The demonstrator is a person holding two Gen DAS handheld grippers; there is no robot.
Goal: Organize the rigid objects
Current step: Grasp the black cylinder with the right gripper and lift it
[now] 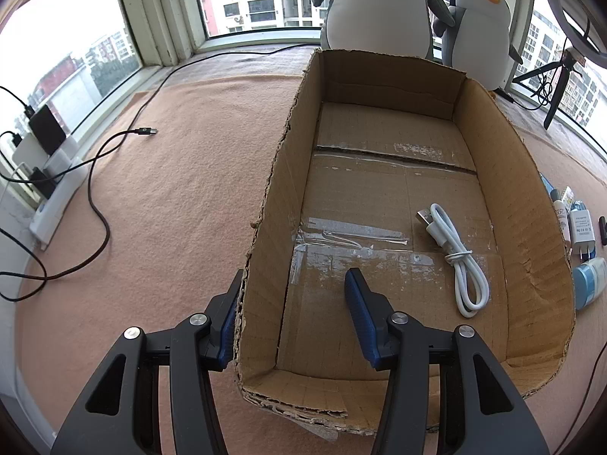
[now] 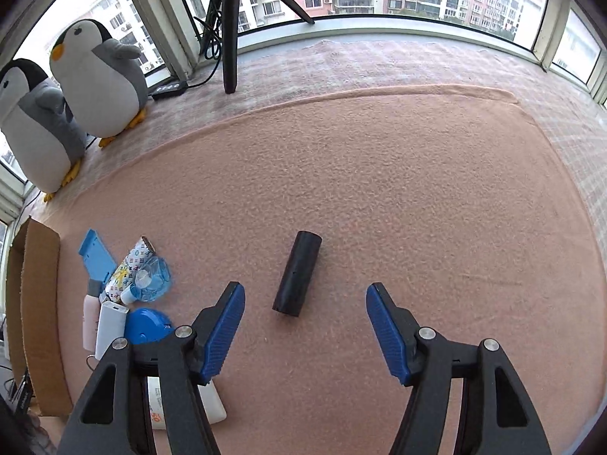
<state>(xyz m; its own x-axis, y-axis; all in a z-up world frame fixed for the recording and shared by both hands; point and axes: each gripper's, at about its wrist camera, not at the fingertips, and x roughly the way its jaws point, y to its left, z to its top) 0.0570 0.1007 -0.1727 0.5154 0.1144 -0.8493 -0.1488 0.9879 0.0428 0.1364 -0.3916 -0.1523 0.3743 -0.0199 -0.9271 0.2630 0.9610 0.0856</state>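
An open cardboard box lies on a peach blanket, with a coiled white USB cable inside. My left gripper is open and straddles the box's left wall, one finger outside and one inside. In the right wrist view, a black cylinder lies on the blanket just ahead of my right gripper, which is open and empty. A pile of small items lies left of it: a blue holder, a patterned tube, a white charger, a blue round case. The box edge shows at far left.
Two penguin plush toys and a tripod stand by the window. A black cable and a power strip lie left of the box. A white charger and tubes lie right of the box.
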